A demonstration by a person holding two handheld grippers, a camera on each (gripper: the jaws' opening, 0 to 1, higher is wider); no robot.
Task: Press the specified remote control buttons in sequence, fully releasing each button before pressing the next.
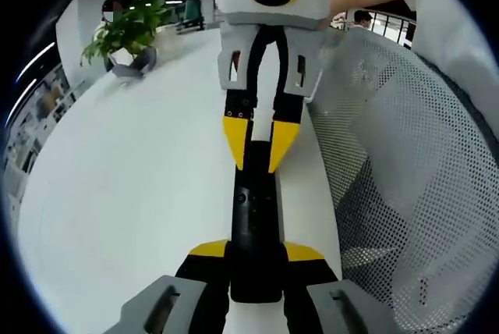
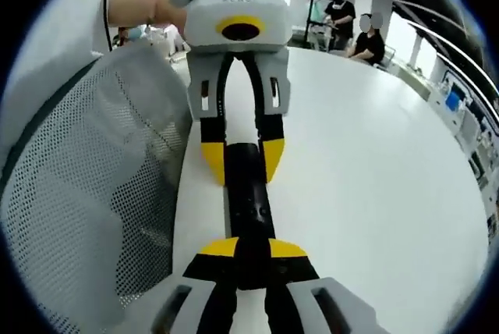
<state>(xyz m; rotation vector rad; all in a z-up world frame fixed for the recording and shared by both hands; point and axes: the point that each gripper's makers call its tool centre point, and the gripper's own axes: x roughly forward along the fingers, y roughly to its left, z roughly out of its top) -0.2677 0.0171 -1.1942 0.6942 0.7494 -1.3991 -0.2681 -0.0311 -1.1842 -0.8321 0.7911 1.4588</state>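
A long black remote control (image 1: 254, 213) lies lengthwise on the white table (image 1: 132, 193), held at both ends. In the left gripper view my left gripper (image 1: 256, 253) clamps its near end between yellow-tipped jaws. My right gripper (image 1: 260, 147) faces it from the top of the view and pinches the far end. The right gripper view mirrors this: my right gripper (image 2: 253, 248) grips the remote control (image 2: 248, 201) at the bottom, and the left gripper (image 2: 242, 158) closes on the other end. Small buttons show on the remote's top face.
A grey mesh chair back (image 1: 405, 162) stands close against the table edge, also visible in the right gripper view (image 2: 86, 178). A potted plant (image 1: 129, 30) sits at the table's far corner. Two people (image 2: 366, 37) are at the table's far end. A hand (image 2: 156, 10) holds the left gripper.
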